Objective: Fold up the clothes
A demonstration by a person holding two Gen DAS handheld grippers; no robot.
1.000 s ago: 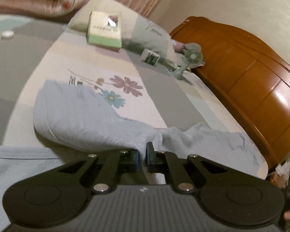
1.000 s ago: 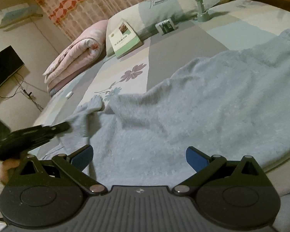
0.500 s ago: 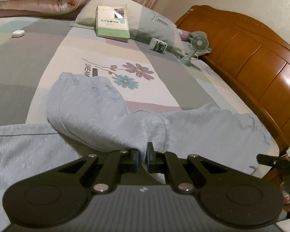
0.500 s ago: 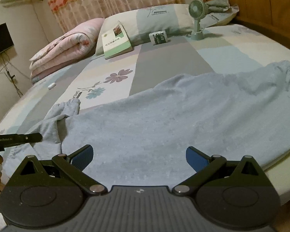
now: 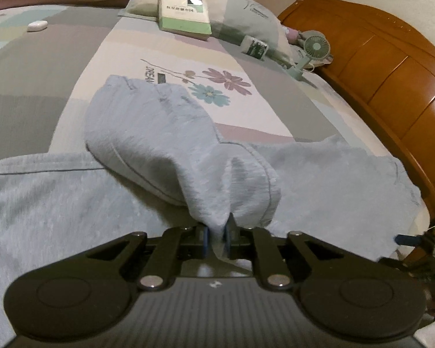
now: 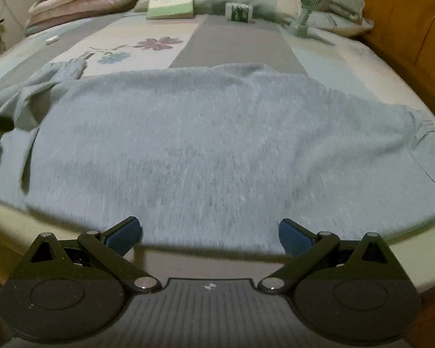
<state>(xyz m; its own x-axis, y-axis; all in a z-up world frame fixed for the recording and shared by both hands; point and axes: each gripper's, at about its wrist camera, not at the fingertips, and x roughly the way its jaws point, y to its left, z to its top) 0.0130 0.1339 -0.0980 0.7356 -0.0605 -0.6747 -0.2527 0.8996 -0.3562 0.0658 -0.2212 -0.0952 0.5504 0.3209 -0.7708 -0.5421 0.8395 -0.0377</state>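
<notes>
Garment: light blue sweatshirt [image 6: 217,150] spread flat across the near part of the bed [image 5: 43,66], its hem at the mattress edge.
Sleeve: sleeve [image 5: 165,145] lifted off the body, running from the flower print down into the left jaws.
Left gripper [image 5: 216,236]: jaws closed together on a pinch of sleeve cloth, fabric bunched just above the pads.
Right gripper [image 6: 210,232]: jaws wide apart, holding nothing; the hem lies just beyond and between the blue pads [image 6: 293,236].
Far end: book [image 5: 185,11] leaning on a pillow [image 5: 246,17]; small fan [image 6: 308,5] beside the wooden headboard [image 5: 391,81].
</notes>
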